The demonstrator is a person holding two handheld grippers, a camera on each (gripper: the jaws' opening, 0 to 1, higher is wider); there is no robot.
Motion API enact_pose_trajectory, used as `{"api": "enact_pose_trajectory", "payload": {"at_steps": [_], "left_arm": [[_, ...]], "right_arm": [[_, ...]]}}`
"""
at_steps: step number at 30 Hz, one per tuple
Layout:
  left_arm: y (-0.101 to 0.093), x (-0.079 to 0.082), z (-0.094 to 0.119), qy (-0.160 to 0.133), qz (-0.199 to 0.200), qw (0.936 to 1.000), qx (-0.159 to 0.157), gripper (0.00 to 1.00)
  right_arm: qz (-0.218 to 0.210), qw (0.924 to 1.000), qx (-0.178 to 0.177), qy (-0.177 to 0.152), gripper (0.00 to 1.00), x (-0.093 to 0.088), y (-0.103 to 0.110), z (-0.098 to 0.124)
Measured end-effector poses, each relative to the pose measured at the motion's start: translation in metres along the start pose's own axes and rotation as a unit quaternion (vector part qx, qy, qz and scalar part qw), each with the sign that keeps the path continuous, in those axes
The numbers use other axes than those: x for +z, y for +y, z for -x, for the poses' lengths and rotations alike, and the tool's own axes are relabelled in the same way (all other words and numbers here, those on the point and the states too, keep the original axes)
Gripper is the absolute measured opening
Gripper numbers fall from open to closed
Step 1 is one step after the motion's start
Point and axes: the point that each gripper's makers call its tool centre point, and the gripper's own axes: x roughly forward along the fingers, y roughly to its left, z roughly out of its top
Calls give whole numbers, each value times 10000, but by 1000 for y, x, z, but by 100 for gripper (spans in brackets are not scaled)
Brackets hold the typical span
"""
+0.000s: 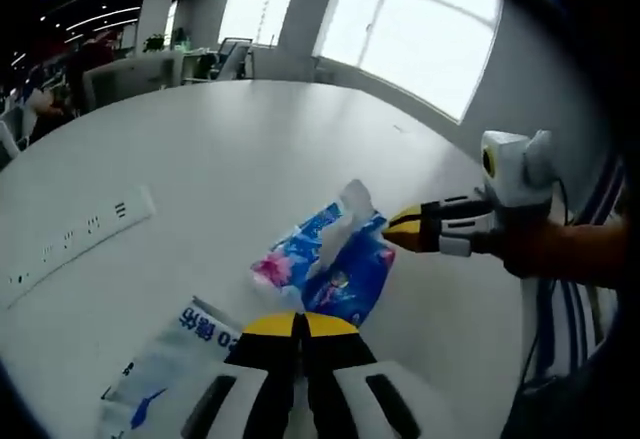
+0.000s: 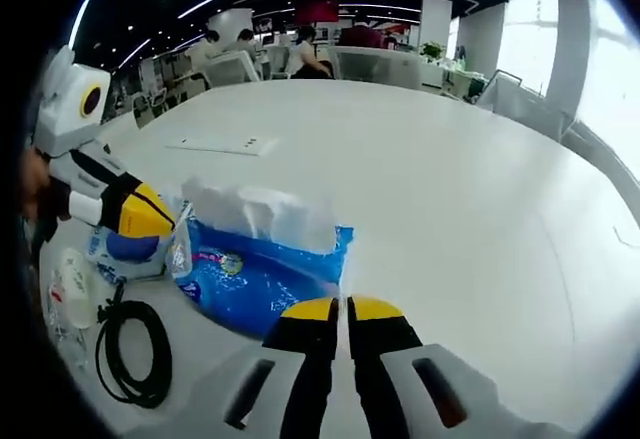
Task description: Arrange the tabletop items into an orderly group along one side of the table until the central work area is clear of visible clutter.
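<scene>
Left hand-held gripper (image 1: pixel 301 325), right hand-held gripper (image 2: pixel 347 309): yellow tips, black jaws, white housing with dark slots.

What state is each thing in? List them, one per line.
Blue tissue pack: lying flat, white tissue sticking out of its opening.
Left claw: shut, holding nothing visible.
Right claw: shut, tips at the pack's edge.
Black cable: loosely coiled.
White power strip: flat, nothing plugged in.

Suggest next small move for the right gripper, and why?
Probably open the right gripper and ease onto the blue tissue pack: its jaws look shut just short of the pack, which lies out on the white table.
</scene>
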Motion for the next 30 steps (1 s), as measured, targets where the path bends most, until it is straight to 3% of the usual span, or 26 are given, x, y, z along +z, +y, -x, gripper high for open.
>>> {"api": "enact_pose_trajectory", "payload": {"at_steps": [6,13,22,30], "left_arm": [[-4,5,10,-122,65,9999,-35,2],[-10,5,23,-224,-32,9997,-83,11],[-6,5,51,-449,18,9989,140,29],[7,-11,83,-604,251,9974,310,41]], "right_arm": [[-191,9998,-4,-112,8,5,0,9],[-444,9983,147,-337,17,12,16,20],[-490,9967,405,-514,30,18,54,35],[-289,9951,754,-573,41,26,92,46]]}}
